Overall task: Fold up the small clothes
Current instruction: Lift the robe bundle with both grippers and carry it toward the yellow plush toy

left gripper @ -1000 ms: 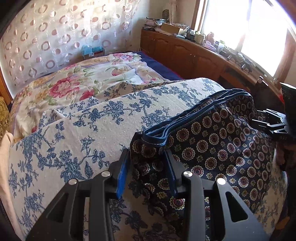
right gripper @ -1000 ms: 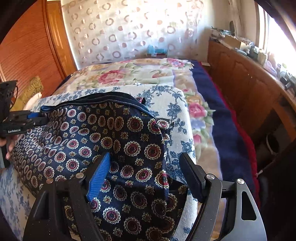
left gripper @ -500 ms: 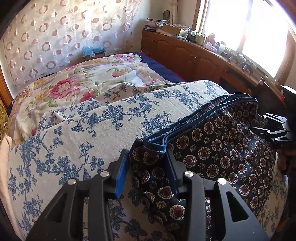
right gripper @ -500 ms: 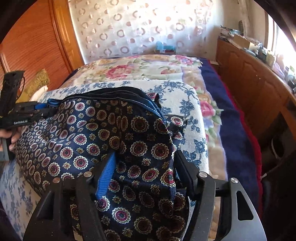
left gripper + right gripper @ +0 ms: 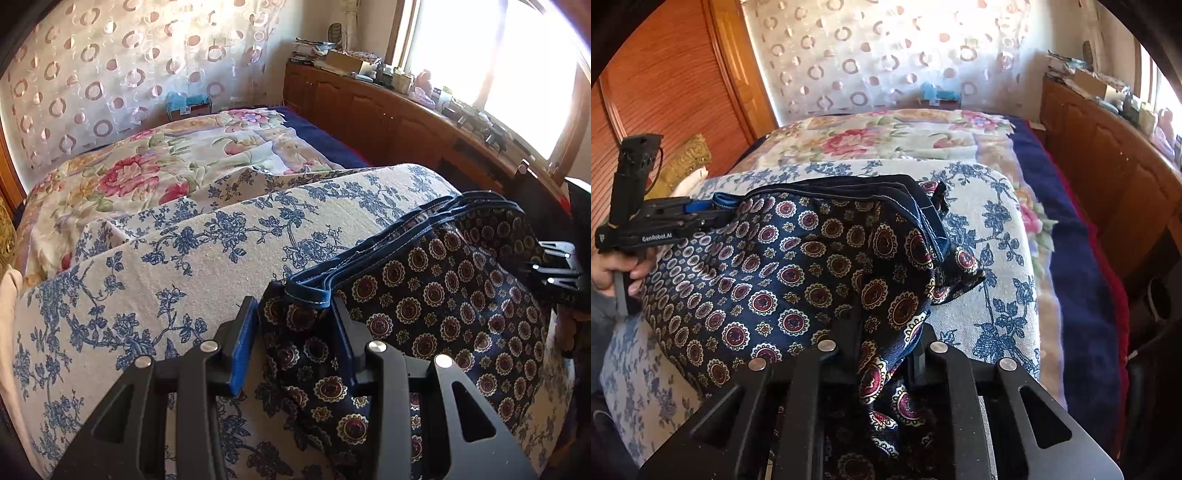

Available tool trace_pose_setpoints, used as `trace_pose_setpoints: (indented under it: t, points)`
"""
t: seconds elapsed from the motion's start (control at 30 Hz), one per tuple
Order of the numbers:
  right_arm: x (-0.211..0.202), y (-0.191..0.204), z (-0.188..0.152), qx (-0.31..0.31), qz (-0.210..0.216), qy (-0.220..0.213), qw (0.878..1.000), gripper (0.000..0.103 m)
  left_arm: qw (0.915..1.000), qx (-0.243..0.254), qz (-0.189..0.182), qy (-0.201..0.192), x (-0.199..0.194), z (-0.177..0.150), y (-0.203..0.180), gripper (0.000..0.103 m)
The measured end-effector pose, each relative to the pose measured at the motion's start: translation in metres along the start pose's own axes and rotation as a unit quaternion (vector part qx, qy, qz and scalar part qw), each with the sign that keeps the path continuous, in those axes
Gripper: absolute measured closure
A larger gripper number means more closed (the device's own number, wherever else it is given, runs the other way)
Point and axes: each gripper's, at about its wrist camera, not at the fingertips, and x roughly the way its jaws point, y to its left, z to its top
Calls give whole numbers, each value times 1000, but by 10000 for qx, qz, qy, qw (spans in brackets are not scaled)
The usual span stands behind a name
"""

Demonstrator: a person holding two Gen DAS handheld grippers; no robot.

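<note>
Navy medallion-print fabric garment (image 5: 798, 266), lying on the blue-floral bedspread (image 5: 192, 266), is now pinched at both ends: the right gripper (image 5: 882, 343), a second ago spread wide, is closing onto its corner, the left gripper (image 5: 295, 325) grasps the waistband, so folding can begin.

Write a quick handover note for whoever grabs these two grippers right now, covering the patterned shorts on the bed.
Left gripper: jaws closing on the shorts' blue waistband end, fabric between the pads.
Right gripper: jaws closing, a bunch of the shorts' cloth pinched between them at the other side.
Shorts: lying on the blue-flowered cover of the bed, waistband along the far edge, already doubled over by the look of the stacked waistband edges.
Left: probably lift both ends together and fold again, then smooth flat.
</note>
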Motion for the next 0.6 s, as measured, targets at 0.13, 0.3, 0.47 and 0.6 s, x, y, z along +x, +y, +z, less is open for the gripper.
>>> trace_pose_setpoints:
  t: [0.13, 0.3, 0.47, 0.6]
  points:
    - [-4, 3, -1, -29, -102, -130, 9999, 93, 9987, -208, -471, -46, -6, -3, 4, 100]
    - [-16, 8, -4, -104, -295, -451, 9985, 95, 9966, -223, -518, -597, -42, -6, -4, 102]
    - [-39, 23, 2, -314, -461, -899, 9944, 95, 9915, -149, -538, -1177, -95, -6, -12, 102]
    - [-59, 40, 14, -489, -458, -1265, 9897, 96, 9865, -111, -434, -1575, -136, -9, -12, 102]
